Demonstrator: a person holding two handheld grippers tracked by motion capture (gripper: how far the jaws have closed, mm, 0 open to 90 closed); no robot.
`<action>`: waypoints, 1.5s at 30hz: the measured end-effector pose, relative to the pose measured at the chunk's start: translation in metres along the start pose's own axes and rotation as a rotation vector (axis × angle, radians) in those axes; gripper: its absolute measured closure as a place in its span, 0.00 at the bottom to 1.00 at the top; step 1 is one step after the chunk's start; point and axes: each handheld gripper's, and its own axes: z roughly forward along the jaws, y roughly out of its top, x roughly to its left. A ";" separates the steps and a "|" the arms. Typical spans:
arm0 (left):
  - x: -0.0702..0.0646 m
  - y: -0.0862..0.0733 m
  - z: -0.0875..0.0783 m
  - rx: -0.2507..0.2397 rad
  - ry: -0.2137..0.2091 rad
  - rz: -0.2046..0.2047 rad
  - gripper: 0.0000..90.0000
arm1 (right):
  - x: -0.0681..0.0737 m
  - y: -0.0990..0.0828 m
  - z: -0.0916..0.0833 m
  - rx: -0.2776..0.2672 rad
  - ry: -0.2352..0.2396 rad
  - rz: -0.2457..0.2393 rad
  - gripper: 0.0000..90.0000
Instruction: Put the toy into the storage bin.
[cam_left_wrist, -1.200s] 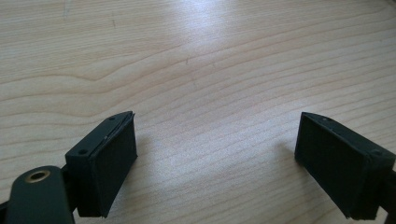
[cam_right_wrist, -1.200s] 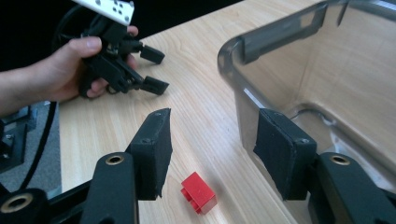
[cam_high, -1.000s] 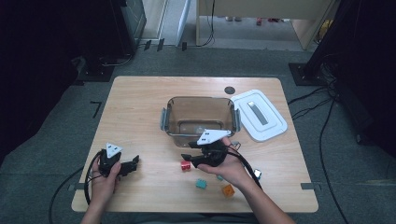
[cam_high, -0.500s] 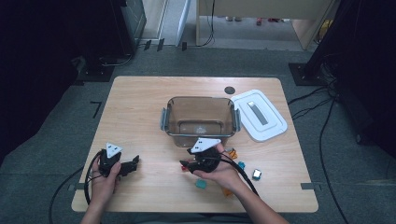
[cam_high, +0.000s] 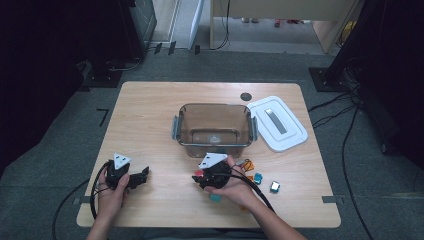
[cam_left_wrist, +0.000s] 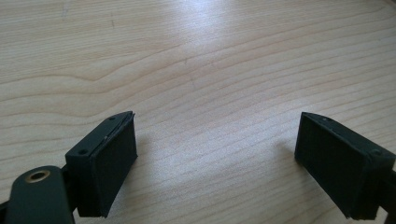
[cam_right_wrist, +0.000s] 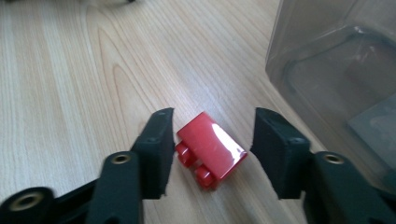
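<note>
A small red brick (cam_right_wrist: 210, 149) lies on the wooden table (cam_high: 150, 125), just in front of a clear plastic container (cam_high: 212, 106). My right gripper (cam_right_wrist: 212, 122) straddles it low over the wood. Its jaws have just been closing with the brick between them. The left pad (cam_right_wrist: 161, 149) meets the brick's studs, while a thin gap remains at the other pad. From the high view, the right gripper (cam_high: 198, 177) is at the red brick (cam_high: 198, 173). My left gripper (cam_high: 144, 175) rests at the table's near left, and the left gripper (cam_left_wrist: 215, 130) stands open over bare wood.
The container's wall (cam_right_wrist: 336, 70) rises close on the right of the brick. Its white lid (cam_high: 277, 122) lies beside it. Orange (cam_high: 247, 164), teal (cam_high: 258, 177) and grey (cam_high: 274, 187) bricks lie right of my right hand, another teal one (cam_high: 215, 198) under it.
My right gripper has come down and a little leftward from the container's front to the red brick. The left gripper has stayed put.
</note>
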 end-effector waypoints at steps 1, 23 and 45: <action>0.000 0.000 0.000 0.000 0.000 0.000 0.14 | 0.000 0.000 0.001 0.006 0.004 0.001 0.62; 0.000 0.000 0.000 0.000 0.000 0.000 0.14 | 0.001 0.005 -0.010 -0.021 0.033 0.022 0.63; 0.000 0.000 0.000 -0.002 0.000 -0.002 0.14 | -0.007 0.038 -0.063 -0.130 0.032 0.028 0.63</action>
